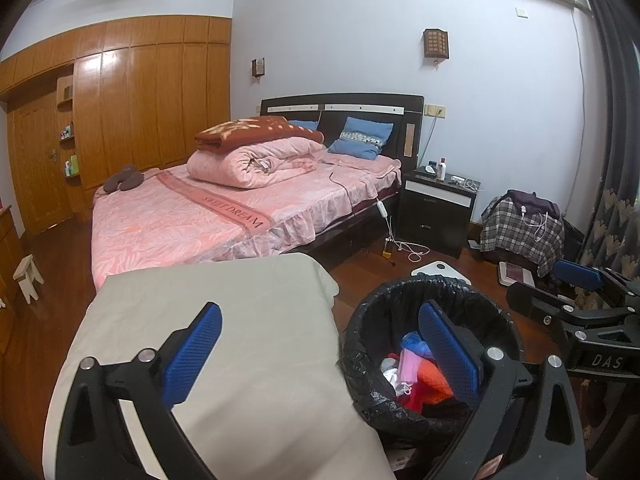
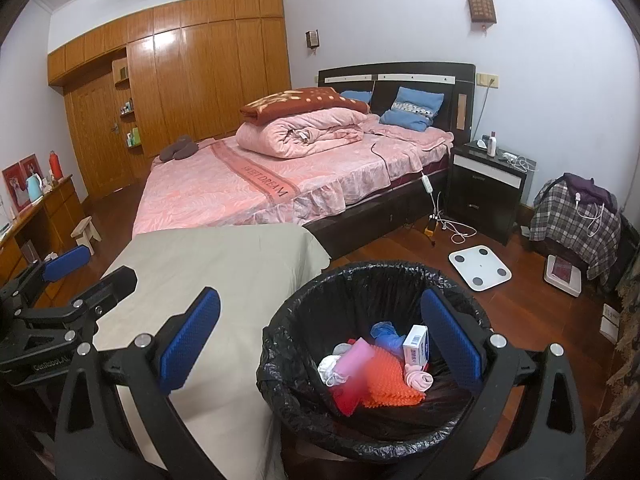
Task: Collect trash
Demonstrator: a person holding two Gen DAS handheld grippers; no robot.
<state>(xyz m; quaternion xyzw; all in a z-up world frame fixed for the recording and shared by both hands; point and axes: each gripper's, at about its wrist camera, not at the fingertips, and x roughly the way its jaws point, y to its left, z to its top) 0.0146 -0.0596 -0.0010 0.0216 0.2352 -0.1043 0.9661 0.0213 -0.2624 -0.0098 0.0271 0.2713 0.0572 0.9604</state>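
A bin lined with a black bag stands on the floor beside a low table under a beige cloth. In the bin lie a white box, an orange textured piece, a blue glove, pink items and white scraps. My right gripper is open and empty, with one finger over the bin and the other over the cloth. My left gripper is open and empty above the cloth, by the bin's left rim. Each wrist view shows the other gripper off to the side: the right gripper and the left gripper.
Beyond the table is a pink bed with a folded quilt. A black nightstand, cables, a white scale and a plaid-covered chair are on the right. A small stool and a desk are on the left.
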